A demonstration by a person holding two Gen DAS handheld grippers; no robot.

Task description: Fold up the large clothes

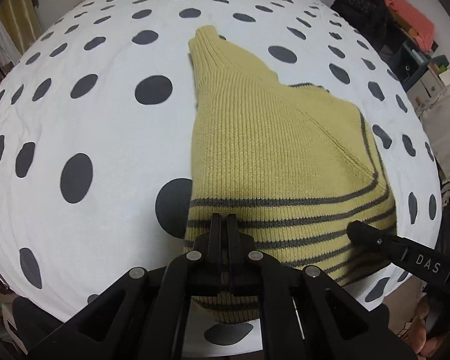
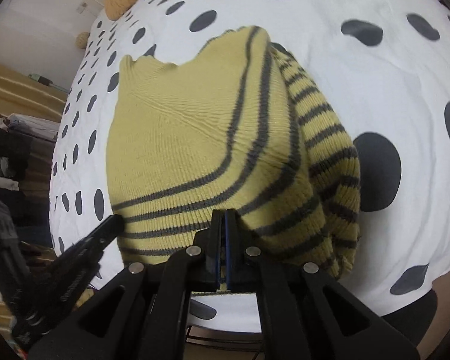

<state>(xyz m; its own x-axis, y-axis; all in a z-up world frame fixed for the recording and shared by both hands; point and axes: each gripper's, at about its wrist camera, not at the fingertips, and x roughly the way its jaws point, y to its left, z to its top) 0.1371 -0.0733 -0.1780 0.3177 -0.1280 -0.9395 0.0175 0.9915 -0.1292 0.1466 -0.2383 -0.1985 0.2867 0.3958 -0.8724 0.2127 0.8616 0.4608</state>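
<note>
Left wrist view: your left gripper (image 1: 224, 219) is clenched on the striped hem of the yellow sweater (image 1: 270, 150), knit pinched between the pads near the garment's left edge. Right wrist view: your right gripper (image 2: 224, 214) is likewise clenched on the same hem, further toward the sleeve side. The sweater lies partly folded on the dotted bedsheet (image 1: 75, 120), collar (image 1: 205, 46) pointing away from you, hem end near the bed's front edge.

Risks from here:
- Both grips take only a thin bite of hem. If you lift fast, the heavy knit may slide out of one pinch, and the fold goes crooked.
- The striped sleeve (image 2: 330, 150) is bunched along the right side, not laid flat. Carrying the hem forward may drag it out or trap a lump inside the fold.
- Whether each pinch holds every layer is hard to tell here; a lower layer left behind would stay on the bed and open the fold.
- Uneven travel between your two hands would skew the hem against the collar.
- Some fabric appears to hang over the bed edge; releasing there lets the weight pull it off.
</note>
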